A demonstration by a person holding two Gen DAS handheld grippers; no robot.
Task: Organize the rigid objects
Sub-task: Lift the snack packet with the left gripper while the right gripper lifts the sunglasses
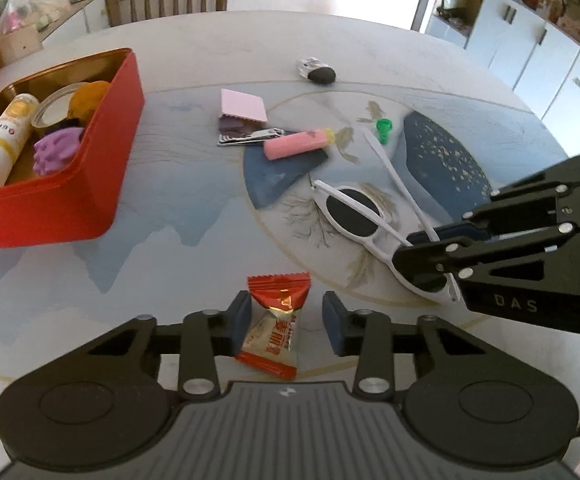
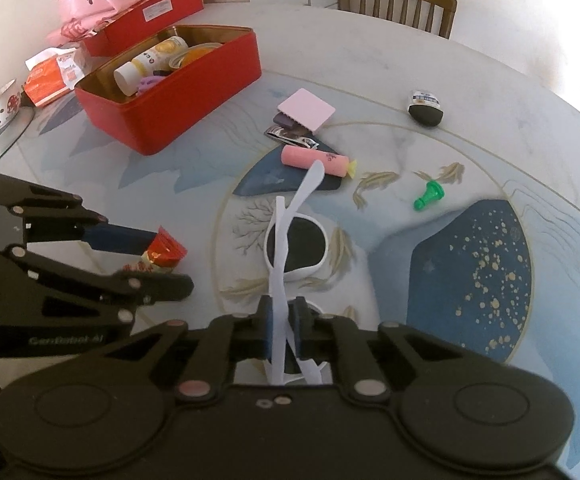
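Inside, the red tin (image 1: 90, 184) holds a white bottle (image 1: 2, 140) and purple toy (image 1: 56, 152).

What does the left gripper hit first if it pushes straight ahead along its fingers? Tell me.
The left gripper is open around the red candy packet, so the packet comes first. Beyond it the table looks bare up to the pink highlighter, though depth is hard to judge.

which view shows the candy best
The left wrist view: the red-and-white candy lies in full sight between the open jaws of the left gripper, print visible. In the right wrist view the candy is half hidden behind that gripper's finger.
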